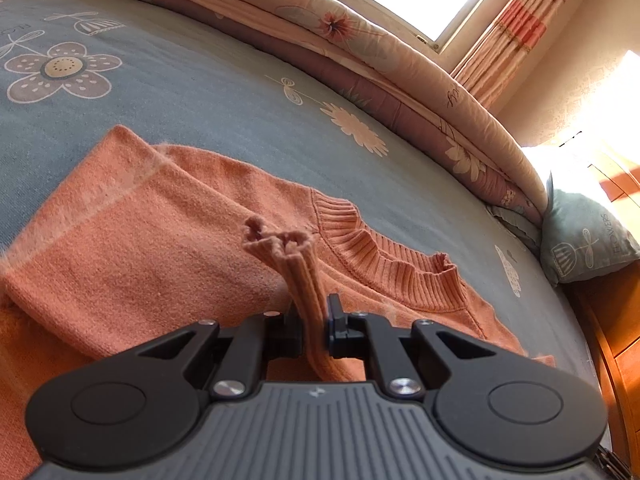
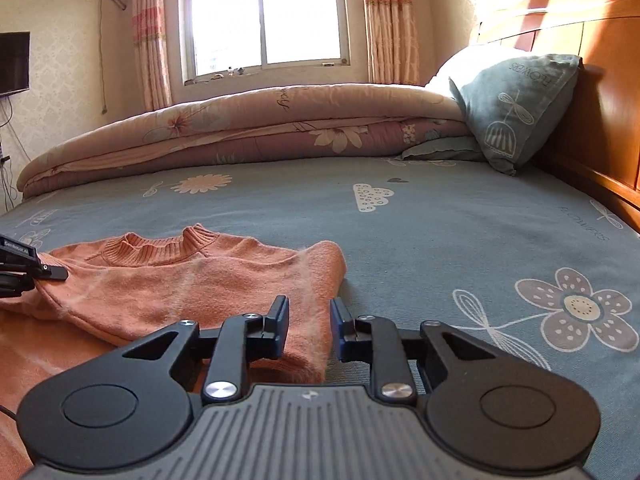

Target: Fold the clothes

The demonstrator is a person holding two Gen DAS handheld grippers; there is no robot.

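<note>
An orange sweater (image 2: 192, 280) lies on the bed sheet (image 2: 440, 220) — the left gripper (image 1: 314, 320) clamps its ribbed cuff (image 1: 296, 264), the right gripper (image 2: 309, 330) stands apart around a folded sleeve edge.

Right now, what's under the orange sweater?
The orange sweater lies on the blue flowered bedsheet, one sleeve folded across its body. The left gripper pinches the ribbed cuff. Whatever lies beneath the folded layers is covered.
</note>
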